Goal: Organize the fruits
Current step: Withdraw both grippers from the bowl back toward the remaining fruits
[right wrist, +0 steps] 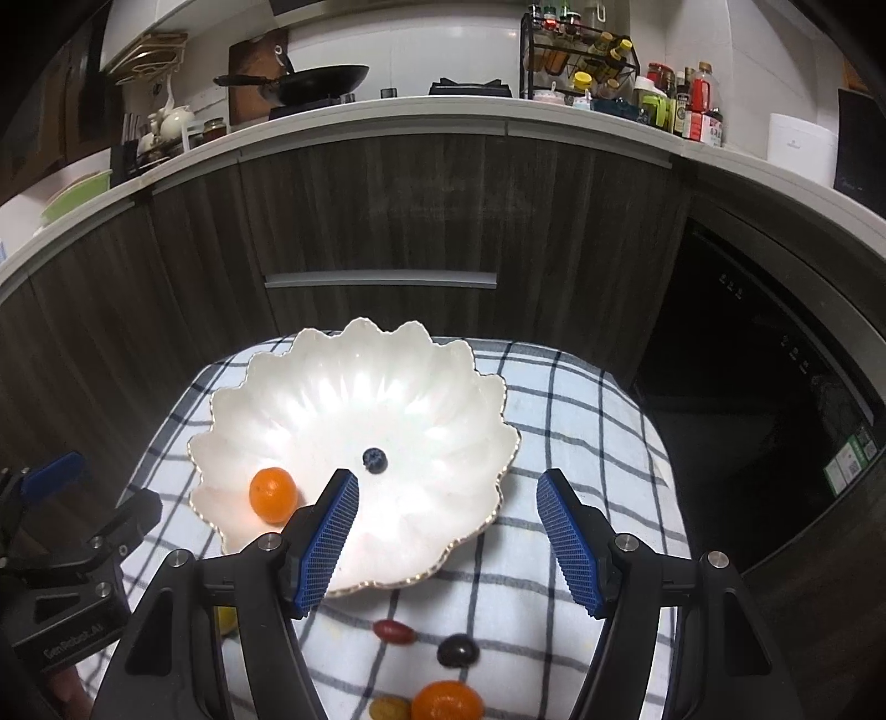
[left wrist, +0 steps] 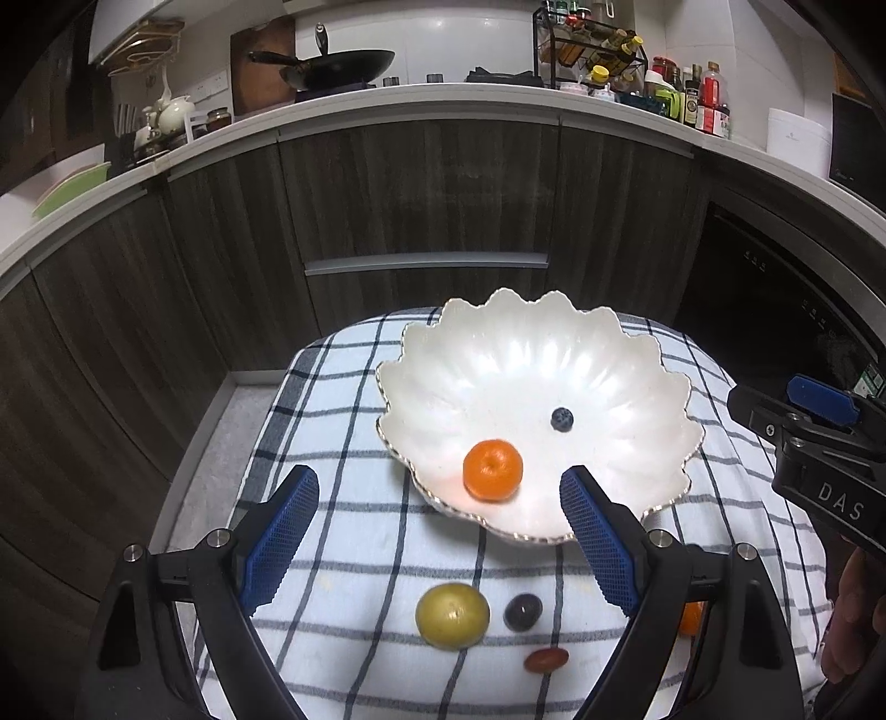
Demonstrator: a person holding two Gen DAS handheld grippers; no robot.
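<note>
Kitchen, dark wood cabinets [left wrist: 421, 183] curving under a white counter [left wrist: 387, 102], black wok [left wrist: 338, 66] and spice rack [left wrist: 592, 44] sitting along the back wall. Below, spreading over a small table, a blue-checked cloth [left wrist: 343, 421]. Resting on it toward the far side, a scalloped white bowl [left wrist: 498, 354], already holding a small orange [left wrist: 493, 469] near its front left rim and a blueberry [left wrist: 562, 418] near the middle, the two well apart.

Hovering just short of the bowl's near edge, left gripper [left wrist: 440, 534] spread wide, blue pads gripping nothing. Lying on the cloth beneath it: a yellow-green round fruit [left wrist: 452, 615], a dark grape [left wrist: 522, 612] just beside that, and a reddish oblong fruit [left wrist: 546, 660] nearer the camera. Peeking out behind the right finger, a sliver of another orange [left wrist: 691, 617].

Hanging over the bowl's near right rim, right gripper [right wrist: 446, 534] likewise gaping wide and carrying nothing. Waiting on the cloth in its view: a red oblong fruit [right wrist: 394, 631], a dark grape [right wrist: 457, 650], a second orange [right wrist: 446, 700] and a small yellow fruit [right wrist: 389, 708] touching it at the bottom edge.
</note>
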